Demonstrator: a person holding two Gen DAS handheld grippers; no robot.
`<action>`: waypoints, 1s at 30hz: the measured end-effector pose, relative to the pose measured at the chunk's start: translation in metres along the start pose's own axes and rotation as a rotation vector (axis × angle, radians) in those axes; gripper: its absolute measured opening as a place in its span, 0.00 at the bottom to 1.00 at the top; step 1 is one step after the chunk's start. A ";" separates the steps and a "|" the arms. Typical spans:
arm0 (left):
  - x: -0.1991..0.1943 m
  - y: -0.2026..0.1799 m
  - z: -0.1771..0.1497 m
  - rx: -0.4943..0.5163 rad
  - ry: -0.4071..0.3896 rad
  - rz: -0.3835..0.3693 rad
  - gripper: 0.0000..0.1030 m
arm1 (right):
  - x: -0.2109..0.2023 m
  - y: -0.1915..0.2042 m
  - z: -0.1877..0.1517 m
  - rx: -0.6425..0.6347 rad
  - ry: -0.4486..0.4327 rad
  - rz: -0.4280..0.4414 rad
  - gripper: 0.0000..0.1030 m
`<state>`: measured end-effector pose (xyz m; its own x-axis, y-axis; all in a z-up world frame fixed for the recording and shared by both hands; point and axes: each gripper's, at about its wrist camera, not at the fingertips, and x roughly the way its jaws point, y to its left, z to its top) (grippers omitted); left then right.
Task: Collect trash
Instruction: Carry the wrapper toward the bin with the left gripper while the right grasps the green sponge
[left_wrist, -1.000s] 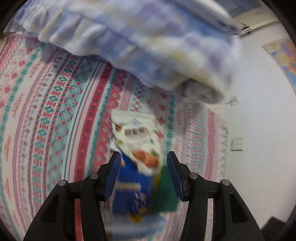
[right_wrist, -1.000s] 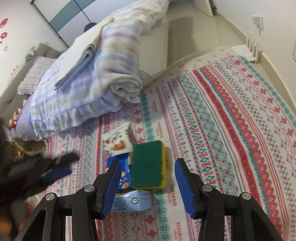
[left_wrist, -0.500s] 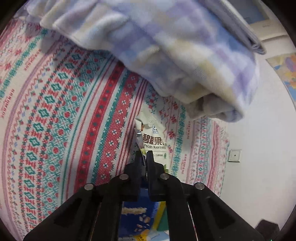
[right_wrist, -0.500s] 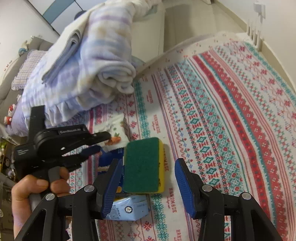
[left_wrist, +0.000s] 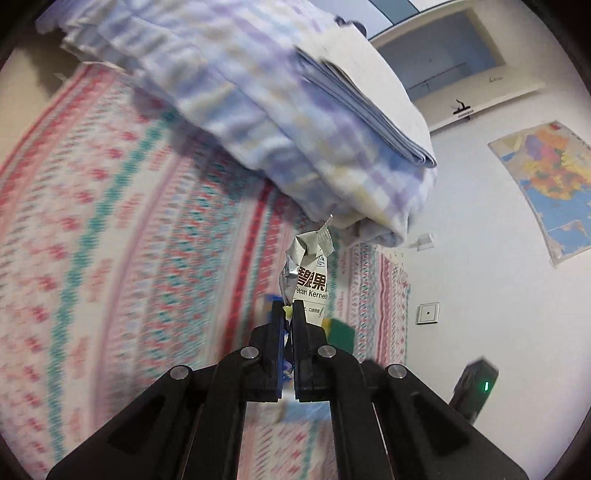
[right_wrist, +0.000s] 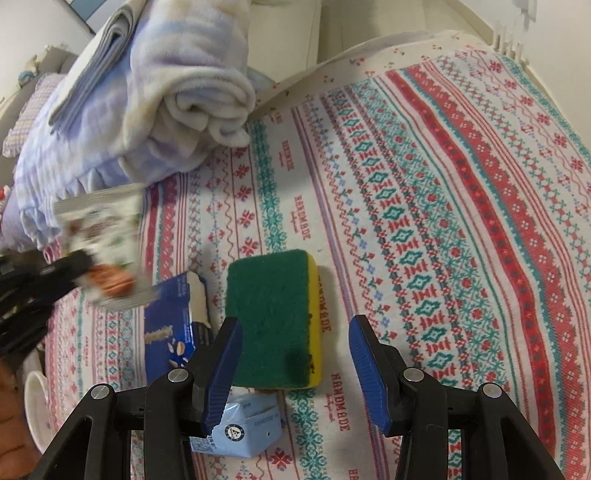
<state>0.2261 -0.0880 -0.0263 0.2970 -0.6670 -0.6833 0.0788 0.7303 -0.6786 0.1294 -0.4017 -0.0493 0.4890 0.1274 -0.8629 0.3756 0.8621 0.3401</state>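
- we see our left hand-held gripper (left_wrist: 288, 314) pinching the lower edge of a crumpled pecan kernels wrapper (left_wrist: 310, 273), which stands up from the two pressed-together fingers, lifted off the patterned bedspread (left_wrist: 122, 236).
- from the right wrist view the same wrapper (right_wrist: 103, 243) shows blurred at the left, clamped in the black fingertips (right_wrist: 74, 262) of the left tool, above the bedspread (right_wrist: 443, 221) and in front of the folded blanket.
- our right hand-held gripper (right_wrist: 295, 350) hangs spread wide, its blue pads on either side of the near end of a green-and-yellow sponge (right_wrist: 273, 321); we cannot tell whether the left pad touches it, and the right pad stands apart.
- the sponge lies flat on the bedspread, green face up, yellow edge to the right.
- just left of the sponge lies a dark blue snack carton (right_wrist: 173, 325), open at its far end.
- a pale blue carton (right_wrist: 243, 424) lies near the lower edge, partly under the right tool's left finger and touching the sponge's near end.
- a folded checked blanket (left_wrist: 258, 110) with a stack of sheets on top fills the far side of the bed; a map (left_wrist: 546, 184) hangs on the white wall.
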 end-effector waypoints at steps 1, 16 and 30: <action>-0.011 0.009 -0.002 0.000 -0.001 0.006 0.03 | 0.000 0.003 0.000 -0.008 -0.003 -0.002 0.51; -0.134 0.117 -0.032 0.001 -0.068 0.134 0.03 | 0.046 0.037 -0.013 -0.125 0.084 -0.081 0.70; -0.220 0.223 -0.031 -0.134 -0.191 0.123 0.03 | -0.034 0.084 -0.012 -0.159 -0.175 -0.017 0.54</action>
<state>0.1492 0.2174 -0.0355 0.4719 -0.5249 -0.7084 -0.0919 0.7698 -0.6316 0.1347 -0.3272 0.0040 0.6177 0.0369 -0.7855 0.2635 0.9314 0.2509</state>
